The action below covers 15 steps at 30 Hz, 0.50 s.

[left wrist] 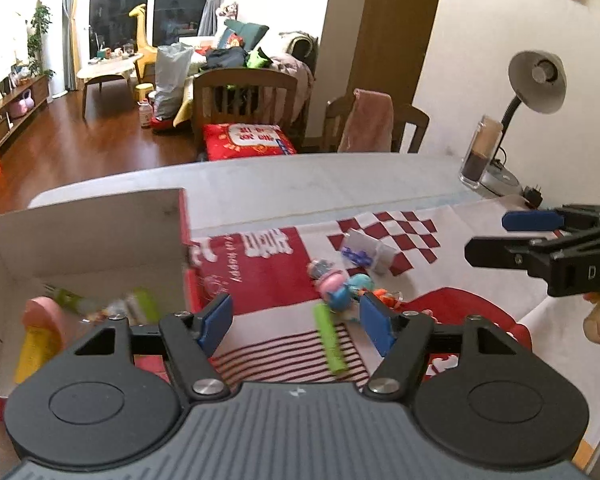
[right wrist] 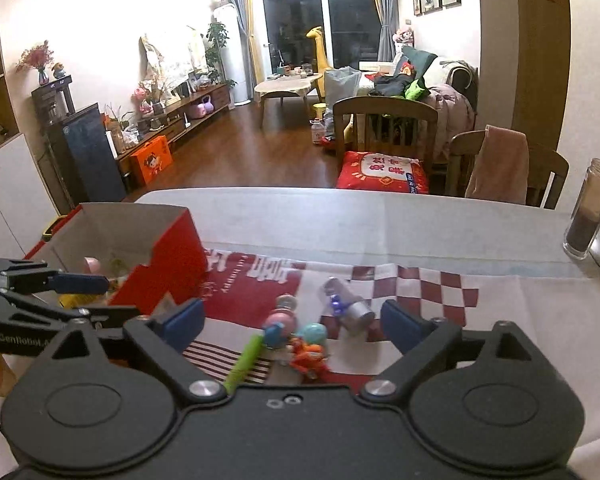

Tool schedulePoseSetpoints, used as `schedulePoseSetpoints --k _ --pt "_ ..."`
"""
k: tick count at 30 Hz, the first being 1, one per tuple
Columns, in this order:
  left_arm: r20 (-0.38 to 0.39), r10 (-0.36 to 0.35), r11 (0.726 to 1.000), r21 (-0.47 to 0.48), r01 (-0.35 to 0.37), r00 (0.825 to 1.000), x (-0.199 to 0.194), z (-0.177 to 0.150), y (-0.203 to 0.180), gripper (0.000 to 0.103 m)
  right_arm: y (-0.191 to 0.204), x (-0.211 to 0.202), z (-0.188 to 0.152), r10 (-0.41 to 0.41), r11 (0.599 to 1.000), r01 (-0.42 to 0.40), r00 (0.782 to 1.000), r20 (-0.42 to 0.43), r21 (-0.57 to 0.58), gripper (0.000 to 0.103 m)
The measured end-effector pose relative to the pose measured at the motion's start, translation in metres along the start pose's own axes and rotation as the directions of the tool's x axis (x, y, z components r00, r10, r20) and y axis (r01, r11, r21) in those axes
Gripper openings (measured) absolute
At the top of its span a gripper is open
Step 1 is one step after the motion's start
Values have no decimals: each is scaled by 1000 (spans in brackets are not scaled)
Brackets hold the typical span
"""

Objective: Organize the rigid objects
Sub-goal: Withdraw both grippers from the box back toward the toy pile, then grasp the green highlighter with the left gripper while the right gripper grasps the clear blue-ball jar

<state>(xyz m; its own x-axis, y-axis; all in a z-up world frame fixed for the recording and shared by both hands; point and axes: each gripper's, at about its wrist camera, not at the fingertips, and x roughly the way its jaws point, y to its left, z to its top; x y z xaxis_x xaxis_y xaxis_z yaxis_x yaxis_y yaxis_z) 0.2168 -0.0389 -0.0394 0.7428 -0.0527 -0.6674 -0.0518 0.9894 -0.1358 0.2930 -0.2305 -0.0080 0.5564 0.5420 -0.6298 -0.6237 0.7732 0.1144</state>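
- While both grippers hang above the counter, nothing sits between the fingers of either one.
- The left gripper has its blue pads apart, empty, over the red-and-white cloth; the striped patch of the cloth shows in the gap.
- The right gripper stands wide apart, also empty, with the toy cluster seen between its pads.
- The open cardboard box with red outer walls stands on the left of the cloth; inside lie blurred items, among them a pink-topped yellow piece and a green tube.
- On the cloth, right of the box, a small heap of toy figures in pink, blue and orange lies close together.
- A green marker-like stick lies just beside the figures, tilted.
- A clear cylinder with purple contents lies on its side just behind the heap, on the checkered part.
- A tall glass jar stands well apart on the far right.
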Motion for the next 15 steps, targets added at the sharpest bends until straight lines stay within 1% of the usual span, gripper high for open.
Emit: schedulePoseSetpoints --k 1,2,3,4,8,15 --pt "-1 12 1000 -3 -12 1000 3 0 -6 70 -4 2 0 9 1000 -9 1000 -2 -5 100" --pt "0 25 1000 -6 -25 1000 6 -1 -10 73 -9 3 -1 14 1000 -14 1000 -4 -11 101" --pt "-1 28 1000 -10 -28 1000 9 -2 -13 76 -11 4 0 17 1000 -17 1000 -4 -19 103" --pt "-1 26 1000 -18 -26 1000 12 -3 -17 83 -15 7 0 17 999 -17 1000 -5 -28 103" --pt "-5 31 999 -41 -31 1000 25 -8 -29 84 -32 24 3 -2 999 1 1000 -20 -40 103" --pt "-18 79 996 -30 -80 997 59 -19 -50 84 -56 68 6 -26 997 21 997 -69 -74 103"
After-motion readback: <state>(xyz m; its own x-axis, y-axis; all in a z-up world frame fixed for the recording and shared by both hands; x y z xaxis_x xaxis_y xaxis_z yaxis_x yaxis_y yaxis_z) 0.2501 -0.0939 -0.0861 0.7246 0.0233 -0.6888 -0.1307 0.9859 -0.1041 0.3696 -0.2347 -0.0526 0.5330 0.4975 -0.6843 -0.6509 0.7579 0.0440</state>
